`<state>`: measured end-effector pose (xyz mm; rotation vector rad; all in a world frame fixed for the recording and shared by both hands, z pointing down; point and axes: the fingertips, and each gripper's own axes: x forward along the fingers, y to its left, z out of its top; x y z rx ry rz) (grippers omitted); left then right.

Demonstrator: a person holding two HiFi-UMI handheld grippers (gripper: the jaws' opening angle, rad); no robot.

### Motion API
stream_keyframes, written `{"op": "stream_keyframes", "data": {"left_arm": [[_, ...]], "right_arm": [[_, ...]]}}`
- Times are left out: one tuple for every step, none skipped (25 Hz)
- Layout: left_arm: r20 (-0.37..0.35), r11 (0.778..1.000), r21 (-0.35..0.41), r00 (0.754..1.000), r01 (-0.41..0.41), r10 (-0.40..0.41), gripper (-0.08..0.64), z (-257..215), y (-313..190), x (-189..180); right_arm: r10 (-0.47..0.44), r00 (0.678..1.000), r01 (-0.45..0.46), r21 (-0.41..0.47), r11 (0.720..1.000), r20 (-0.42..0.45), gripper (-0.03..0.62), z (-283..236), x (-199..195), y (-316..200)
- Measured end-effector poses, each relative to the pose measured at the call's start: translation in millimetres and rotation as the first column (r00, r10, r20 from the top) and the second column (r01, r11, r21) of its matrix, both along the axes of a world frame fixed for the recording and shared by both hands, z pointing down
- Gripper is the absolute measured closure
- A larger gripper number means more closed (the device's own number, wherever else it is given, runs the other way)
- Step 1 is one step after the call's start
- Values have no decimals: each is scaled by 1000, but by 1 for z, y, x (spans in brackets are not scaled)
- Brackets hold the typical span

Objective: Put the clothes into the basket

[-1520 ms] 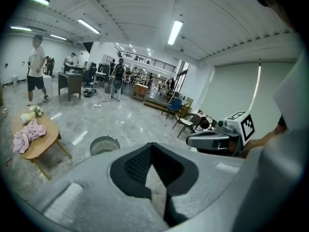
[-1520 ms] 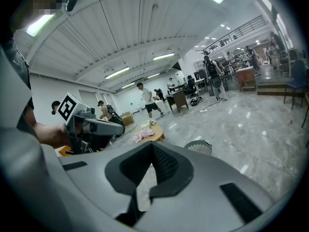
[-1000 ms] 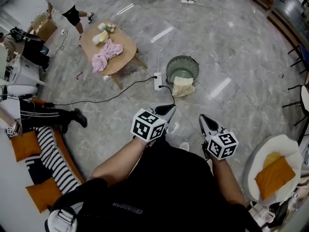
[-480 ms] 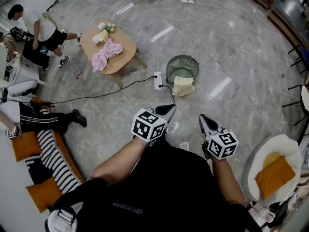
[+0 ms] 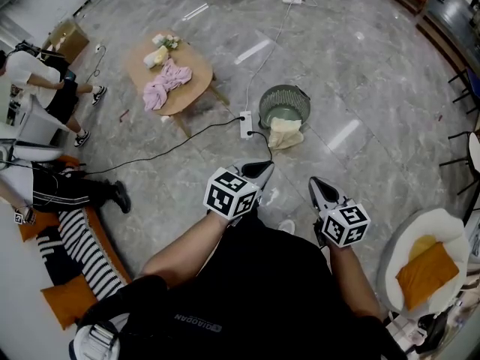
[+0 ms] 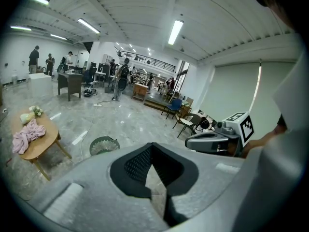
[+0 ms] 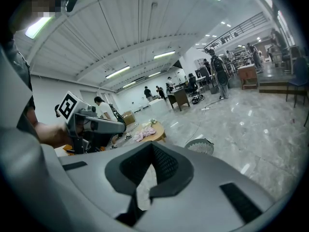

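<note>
A round green mesh basket [image 5: 283, 105] stands on the marble floor with a pale cloth in it. A pale yellow cloth [image 5: 285, 135] lies on the floor against its near side. Pink clothes [image 5: 166, 83] are heaped on the oval wooden table [image 5: 196, 88] to the basket's left. My left gripper [image 5: 262, 169] and right gripper [image 5: 316, 184] hover side by side in front of my body, well short of the basket, both shut and holding nothing. The left gripper view shows the basket [image 6: 104, 145] and the pink clothes [image 6: 28, 134] beyond the shut left gripper [image 6: 153, 151].
A white power strip [image 5: 245, 124] with black cables lies between table and basket. A person in a white shirt [image 5: 41, 77] stands at the left. Another sits with legs [image 5: 75, 193] stretched out by the cushioned sofa [image 5: 82, 250]. A round chair with an orange cushion [image 5: 426, 272] is at my right.
The person in the white shirt has walked from the upper left, near the table, down to the left edge. Both grippers have stayed still.
</note>
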<state>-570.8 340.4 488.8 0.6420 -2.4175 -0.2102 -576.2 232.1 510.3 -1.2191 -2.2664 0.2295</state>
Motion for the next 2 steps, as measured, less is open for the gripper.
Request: {"op": "stream_keyframes", "data": {"left_arm": [[0,1000,-1,1000,-1,1,559,0,0,0],[0,1000,-2,1000,-3,3,559,0,0,-1]], "right_arm": [[-1,1000,1,0,1000,-1,578,0,0,0],[-2,1000,2,0,1000,-1,578,1,0,1]]}}
